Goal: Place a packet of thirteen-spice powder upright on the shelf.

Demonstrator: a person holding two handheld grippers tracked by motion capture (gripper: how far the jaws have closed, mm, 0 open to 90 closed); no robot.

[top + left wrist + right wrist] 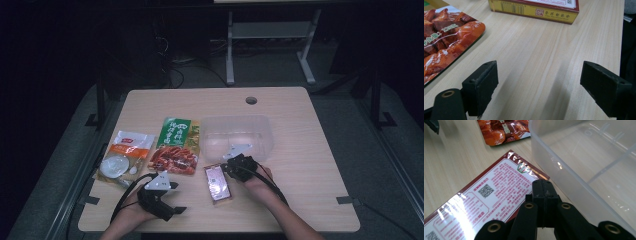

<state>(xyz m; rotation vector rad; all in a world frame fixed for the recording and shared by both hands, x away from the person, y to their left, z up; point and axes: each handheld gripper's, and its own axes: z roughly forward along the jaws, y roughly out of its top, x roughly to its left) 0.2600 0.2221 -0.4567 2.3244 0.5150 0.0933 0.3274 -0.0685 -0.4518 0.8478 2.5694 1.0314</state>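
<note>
1. My left gripper [172, 197] sits nearest me at about seven o'clock on the table [310, 165], jaws spread wide over bare wood with nothing between them.
2. My right gripper [226, 169] is at about five o'clock, just beside the box [217, 183]. Its jaws are pressed fully together, and in the right gripper view they hang over the box's printed face near its far edge. I cannot tell whether the tips touch the film; they pinch nothing.
3. The box lies flat at the table's middle front, its far end near the tub [237, 137] wall but apart from it. It is a flat carton, red-edged, wrapped in glossy film.
4. My guess on handling: light and fairly stiff, but the film looks slippery and the faces could dent under a hard squeeze. Lying flat, it offers no face to bite. I would either tip it up by one long edge or slide it and then take it across the thin sides, near the middle of its length, so it does not swing.
5. Farther out at ten o'clock lie two soft pouches, the meat pouch [175, 147] and beside it the white pouch [122, 157].
6. The clear tub stands at twelve to one o'clock, empty, and looks like the place for the box.
</note>
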